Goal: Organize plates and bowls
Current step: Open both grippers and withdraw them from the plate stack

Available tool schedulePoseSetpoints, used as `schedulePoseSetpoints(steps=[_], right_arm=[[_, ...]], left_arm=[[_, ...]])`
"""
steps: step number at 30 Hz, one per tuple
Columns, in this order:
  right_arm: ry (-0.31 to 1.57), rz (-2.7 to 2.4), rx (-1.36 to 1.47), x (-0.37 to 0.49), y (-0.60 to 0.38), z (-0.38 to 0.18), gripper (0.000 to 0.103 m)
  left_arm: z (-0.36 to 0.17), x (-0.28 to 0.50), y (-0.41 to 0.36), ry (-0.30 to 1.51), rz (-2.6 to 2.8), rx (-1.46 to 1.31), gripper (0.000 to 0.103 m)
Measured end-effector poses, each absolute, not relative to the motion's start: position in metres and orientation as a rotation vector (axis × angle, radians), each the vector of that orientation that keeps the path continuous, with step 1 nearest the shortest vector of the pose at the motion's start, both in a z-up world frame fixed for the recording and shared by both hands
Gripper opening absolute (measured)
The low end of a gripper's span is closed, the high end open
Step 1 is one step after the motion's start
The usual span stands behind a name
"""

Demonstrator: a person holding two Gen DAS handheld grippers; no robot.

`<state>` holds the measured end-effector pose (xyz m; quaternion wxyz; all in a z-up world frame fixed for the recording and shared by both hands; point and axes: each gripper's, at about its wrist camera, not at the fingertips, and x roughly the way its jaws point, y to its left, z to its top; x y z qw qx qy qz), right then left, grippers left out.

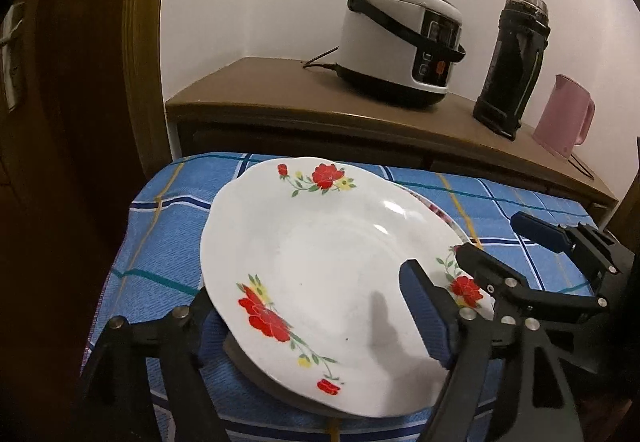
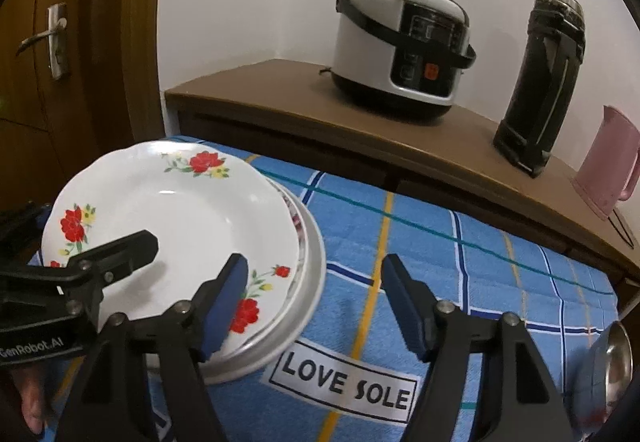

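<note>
A white plate with red flowers [image 1: 320, 262] [image 2: 172, 213] lies on top of a stack. Under it show a plate with a pink-patterned rim [image 2: 299, 230] and a wider plain plate [image 2: 316, 282]. My left gripper [image 1: 308, 294] [image 2: 96, 226] stands open astride the top plate's near rim, one blue pad [image 1: 424, 314] above the plate and the other finger low at the rim's left. My right gripper [image 2: 314, 294] [image 1: 488, 238] is open at the stack's right edge, its left pad [image 2: 226, 306] over the rims and only cloth between its fingers. A steel bowl [image 2: 612, 362] lies at the lower right.
The stack sits on a blue checked cloth [image 2: 460, 262] with a "LOVE SOLE" label [image 2: 344, 382]. Behind it a brown cabinet [image 1: 280, 97] carries a rice cooker [image 1: 400, 41], a black flask [image 1: 512, 61] and a pink kettle [image 1: 564, 117]. A wooden door [image 2: 80, 41] stands left. A hand [image 2: 32, 402] shows low left.
</note>
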<state>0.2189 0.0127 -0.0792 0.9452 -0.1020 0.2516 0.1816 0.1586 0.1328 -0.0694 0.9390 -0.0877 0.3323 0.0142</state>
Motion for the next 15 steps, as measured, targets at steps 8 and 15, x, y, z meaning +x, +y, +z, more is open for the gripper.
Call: schedulePoseSetpoints(steps=[8, 15], right_arm=[[0.477, 0.371, -0.186, 0.199, -0.002, -0.076, 0.073], [0.448, 0.372, -0.138, 0.175, -0.026, -0.075, 0.075]], left_arm=[[-0.064, 0.15, 0.144, 0.629, 0.115, -0.206, 0.082], [-0.053, 0.133, 0.167, 0.514, 0.15, -0.314, 0.087]])
